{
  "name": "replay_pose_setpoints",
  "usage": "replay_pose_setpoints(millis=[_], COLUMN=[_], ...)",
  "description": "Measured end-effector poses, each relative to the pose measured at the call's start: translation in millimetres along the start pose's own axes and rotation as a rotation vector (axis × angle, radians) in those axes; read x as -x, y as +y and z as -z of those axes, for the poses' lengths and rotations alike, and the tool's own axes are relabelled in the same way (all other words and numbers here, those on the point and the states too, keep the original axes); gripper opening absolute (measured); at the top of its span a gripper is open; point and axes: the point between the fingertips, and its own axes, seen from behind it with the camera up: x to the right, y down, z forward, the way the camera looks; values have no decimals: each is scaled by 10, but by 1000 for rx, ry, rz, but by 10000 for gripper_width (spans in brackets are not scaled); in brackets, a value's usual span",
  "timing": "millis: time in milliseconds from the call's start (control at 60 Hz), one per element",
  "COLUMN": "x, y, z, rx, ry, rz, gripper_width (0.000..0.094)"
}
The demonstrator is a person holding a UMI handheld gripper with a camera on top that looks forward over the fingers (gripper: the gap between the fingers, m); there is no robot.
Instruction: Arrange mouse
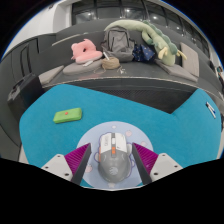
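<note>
2 pink-padded fingers of my gripper (pixel 111 165) flank the grey mouse (pixel 110 160) on its round mat (pixel 85 143), near on the teal desk cover (pixel 150 110); whether they press it I cannot tell. Its long axis runs straight ahead between them.

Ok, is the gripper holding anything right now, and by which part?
The mouse sits between the gripper fingers on the round mat, the pink pads at its two sides. Whether both pads actually press on it cannot be told.
</note>
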Motion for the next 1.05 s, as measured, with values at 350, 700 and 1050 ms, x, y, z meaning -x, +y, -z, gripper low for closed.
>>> replay_pose_setpoints(millis=[350, 700, 1050], x=[-645, -1339, -1681], y=[59, 793, 1000], z=[1655, 2428, 2600], rx=[-26, 25, 40], ry=[51, 131, 177], rz=[8, -12, -47], gripper_width=[852, 851, 849])
